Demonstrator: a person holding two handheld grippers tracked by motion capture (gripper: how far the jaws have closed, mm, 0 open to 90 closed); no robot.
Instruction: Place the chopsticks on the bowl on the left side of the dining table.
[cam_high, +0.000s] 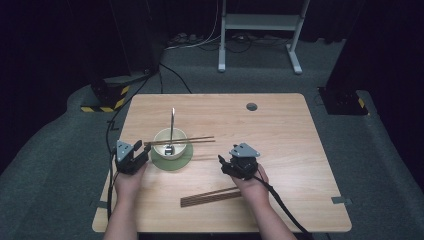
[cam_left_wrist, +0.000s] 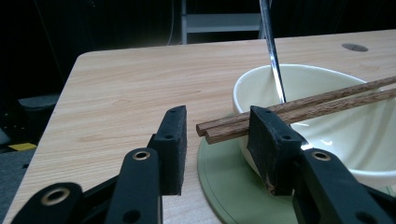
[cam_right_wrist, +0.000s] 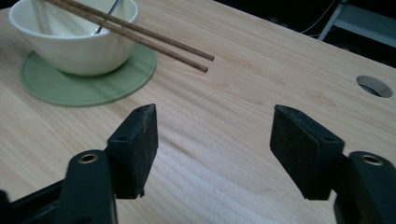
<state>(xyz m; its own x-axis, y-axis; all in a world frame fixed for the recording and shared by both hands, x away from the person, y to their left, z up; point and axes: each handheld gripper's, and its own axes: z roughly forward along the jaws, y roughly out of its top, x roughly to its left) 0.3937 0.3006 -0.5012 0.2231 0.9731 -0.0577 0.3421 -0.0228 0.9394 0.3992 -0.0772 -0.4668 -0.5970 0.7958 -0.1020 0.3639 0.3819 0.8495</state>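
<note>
Wooden table (cam_high: 280, 130) stands on a grey carpet in a dark room, and the person works from its near edge. Nearest to the person lies a bundle of chopsticks (cam_high: 210, 198), flat on the wood, just beside the right hand (cam_high: 254, 184). The right gripper (cam_high: 227, 165) rests a little farther in, its jaws wide apart and holding nothing; in the right gripper view, bare wood lies between the pads.

The left gripper (cam_left_wrist: 217, 135) is at the near left of the bowl (cam_high: 170, 143). Its jaws are also apart, and the ends of the pair of chopsticks (cam_left_wrist: 299, 106) that lies across the bowl's rim stick out between them, close to one pad (cam_left_wrist: 266, 135). I cannot tell if the pad touches them.

The bowl stands on a green coaster (cam_high: 172, 161), with a metal spoon (cam_high: 172, 125) leaning inside it, the handle pointing up and away.

I judge the step in hand is to take this pair off the bowl. To do it well, the left jaws should move a little more over the two sticks so that both come between the pads, then close slowly, then lift straight. A pull to the side could drag the bowl or knock the spoon.

At the far side a round hole (cam_high: 251, 106) is in the table.
</note>
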